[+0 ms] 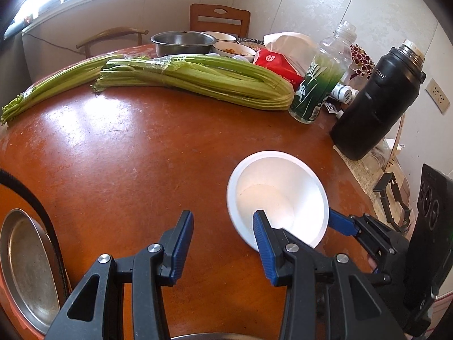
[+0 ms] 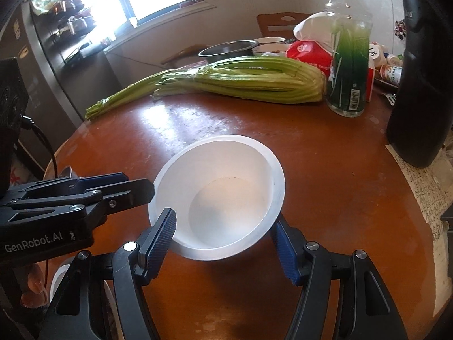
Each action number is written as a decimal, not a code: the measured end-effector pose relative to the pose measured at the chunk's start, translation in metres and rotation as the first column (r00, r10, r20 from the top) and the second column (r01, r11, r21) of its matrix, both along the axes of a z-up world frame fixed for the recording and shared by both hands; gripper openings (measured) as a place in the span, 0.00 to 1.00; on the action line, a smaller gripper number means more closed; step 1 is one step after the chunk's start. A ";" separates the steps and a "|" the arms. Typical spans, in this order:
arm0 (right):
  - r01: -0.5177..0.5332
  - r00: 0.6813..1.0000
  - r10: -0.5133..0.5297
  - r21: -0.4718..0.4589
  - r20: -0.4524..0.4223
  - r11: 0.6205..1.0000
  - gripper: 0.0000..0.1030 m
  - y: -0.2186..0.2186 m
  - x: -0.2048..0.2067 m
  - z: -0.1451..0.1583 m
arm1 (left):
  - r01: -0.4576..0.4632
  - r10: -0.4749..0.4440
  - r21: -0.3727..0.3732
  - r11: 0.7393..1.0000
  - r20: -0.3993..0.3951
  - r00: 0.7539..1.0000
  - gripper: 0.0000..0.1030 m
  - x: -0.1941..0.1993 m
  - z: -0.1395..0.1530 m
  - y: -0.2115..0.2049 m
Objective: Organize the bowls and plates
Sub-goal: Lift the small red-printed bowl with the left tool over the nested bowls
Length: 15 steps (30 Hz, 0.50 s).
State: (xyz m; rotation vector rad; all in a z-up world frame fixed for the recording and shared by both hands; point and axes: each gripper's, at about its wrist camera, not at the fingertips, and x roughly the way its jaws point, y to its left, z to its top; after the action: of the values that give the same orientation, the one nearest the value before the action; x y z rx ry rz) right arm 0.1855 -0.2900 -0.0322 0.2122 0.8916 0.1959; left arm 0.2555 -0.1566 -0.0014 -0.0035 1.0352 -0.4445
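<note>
Nearest to the right wrist camera was the right gripper [image 2: 223, 243] itself. Its two blue-padded jaws stood apart, one on each side of the near rim of the white bowl [image 2: 218, 195]. One pad was at about 7 o'clock of the bowl and the other at about 5 o'clock. If the pads already touched the wall, I could not tell; they seemed just beside it, and the bowl appeared to sit on the round brown table [image 2: 325, 170], a little tilted toward the camera. I read the jaws as open around the bowl, not yet pressing.

In the left wrist view, the left gripper [image 1: 223, 243] was open and held nothing. The bowl [image 1: 277, 195] lay at about 1 o'clock from it, and its right finger covered the bowl's near rim in the picture, but I could not tell any contact. At 8 o'clock, by the table edge, lay a metal plate [image 1: 28, 272].

The bowl is round, so it has no long axis to align with; what counts is that it lay straight ahead of the right gripper, at 12 o'clock, between the jaws. The right hand was clearly the nearer one. In my judgement, the coming move asked only for closing across the rim.

Behind, at 12 o'clock, lay the celery [image 2: 240, 82], well apart.
</note>
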 end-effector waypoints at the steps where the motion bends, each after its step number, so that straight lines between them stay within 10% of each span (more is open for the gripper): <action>1: -0.018 1.000 0.018 0.000 0.000 1.000 0.67 0.005 0.000 0.000 | -0.004 0.004 0.000 1.000 -0.003 1.000 0.42 0.001 0.000 0.001; 15: -0.116 0.993 0.116 0.031 -0.003 0.993 0.67 0.040 -0.003 0.002 | -0.045 0.044 -0.022 0.999 -0.060 0.997 0.42 0.009 -0.016 0.019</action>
State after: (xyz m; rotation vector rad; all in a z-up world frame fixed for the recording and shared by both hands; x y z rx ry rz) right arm 0.1828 -0.2497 -0.0303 0.1899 0.9067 0.3175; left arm 0.2649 -0.1378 -0.0171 -0.0613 1.0860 -0.4180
